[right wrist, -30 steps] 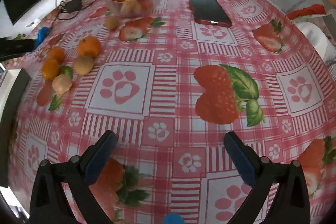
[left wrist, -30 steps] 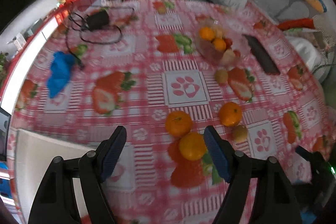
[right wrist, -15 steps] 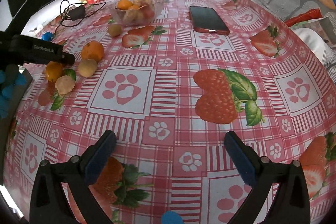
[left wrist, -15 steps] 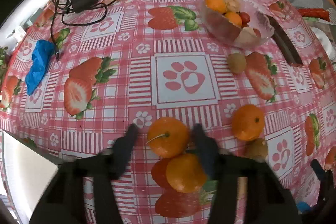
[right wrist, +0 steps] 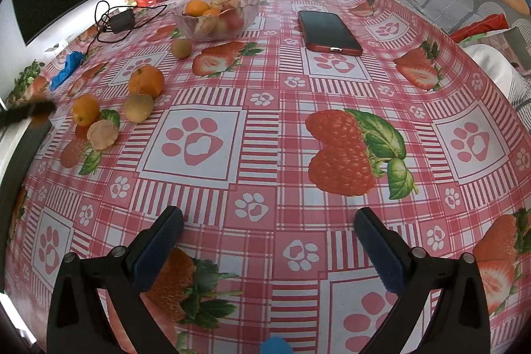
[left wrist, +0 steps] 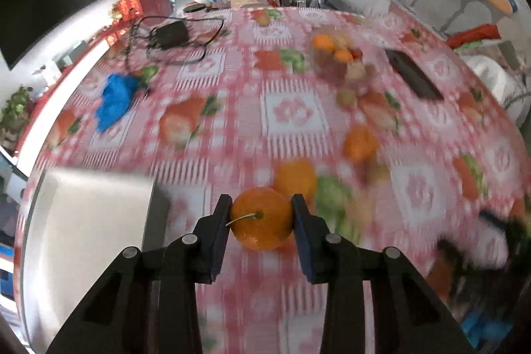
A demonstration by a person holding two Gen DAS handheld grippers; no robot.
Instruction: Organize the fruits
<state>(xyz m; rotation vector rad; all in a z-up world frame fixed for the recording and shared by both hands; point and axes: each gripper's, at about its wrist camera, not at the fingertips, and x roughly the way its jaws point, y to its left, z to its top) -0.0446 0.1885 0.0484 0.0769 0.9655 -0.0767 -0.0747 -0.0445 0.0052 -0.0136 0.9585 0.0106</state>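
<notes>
Left wrist view: left gripper (left wrist: 261,223) clamps an orange (left wrist: 261,223) by its sides, well short of the bowl (right wrist: 215,19). Judged best: keep the squeeze steady, lift clear, pass over loose fruit (right wrist: 138,107) before the bowl. Right gripper (right wrist: 268,239) gapes empty, far nearer than the bowl; phone (right wrist: 328,29) beside it, open cloth between

Right gripper (right wrist: 267,241) hangs over the desk (right wrist: 265,82), jaws spread wide with nothing between them, just checked cloth below. Far side, a clear bowl (right wrist: 215,17) holds mixed fruit, with a phone (right wrist: 327,30) lying to its right. Off to the left: two oranges (right wrist: 146,81), a small brownish fruit (right wrist: 138,107) just beside the bigger one, and a pale fruit (right wrist: 103,134) nearest.
</notes>
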